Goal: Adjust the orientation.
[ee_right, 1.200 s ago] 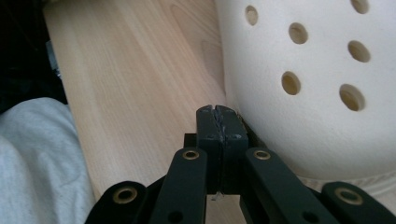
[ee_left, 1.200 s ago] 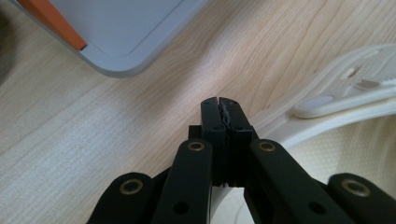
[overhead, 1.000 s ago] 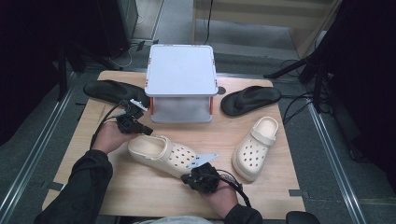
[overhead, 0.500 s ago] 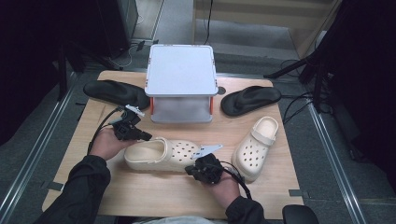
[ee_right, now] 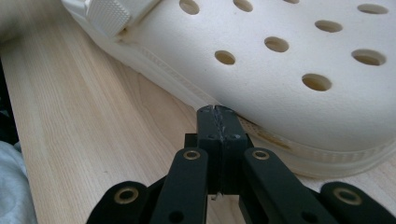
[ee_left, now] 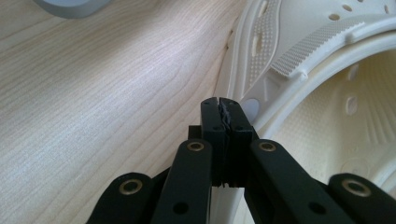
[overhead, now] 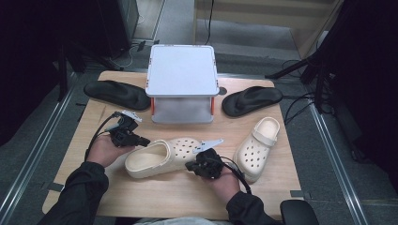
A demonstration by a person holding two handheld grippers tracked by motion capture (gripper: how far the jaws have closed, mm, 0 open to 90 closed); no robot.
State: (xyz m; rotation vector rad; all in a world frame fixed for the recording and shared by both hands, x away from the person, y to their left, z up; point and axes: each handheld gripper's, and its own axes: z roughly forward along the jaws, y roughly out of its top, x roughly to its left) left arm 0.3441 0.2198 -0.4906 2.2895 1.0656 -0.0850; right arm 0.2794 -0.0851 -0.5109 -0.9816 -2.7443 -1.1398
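Looking down from the high view, a cream clog lies on its side on a wooden desk, just in front of a grey step stool that stands at the desk's far middle. The left gripper meets the clog's heel end, held by a hand in a dark sleeve. The right gripper sits against the clog's toe end on the near side. A second cream clog rests upright to the right of the first, apart from it. A black sandal lies left of the stool, and another black sandal lies right of it.

From the left gripper view, the left gripper has its jaws pressed together with nothing between them, the tip right at the rim of the clog, beside the opening and the textured strap.

From the right gripper view, the right gripper also has its jaws pressed together on nothing, its tip at the edge of the sole of the clog, below the perforated toe.
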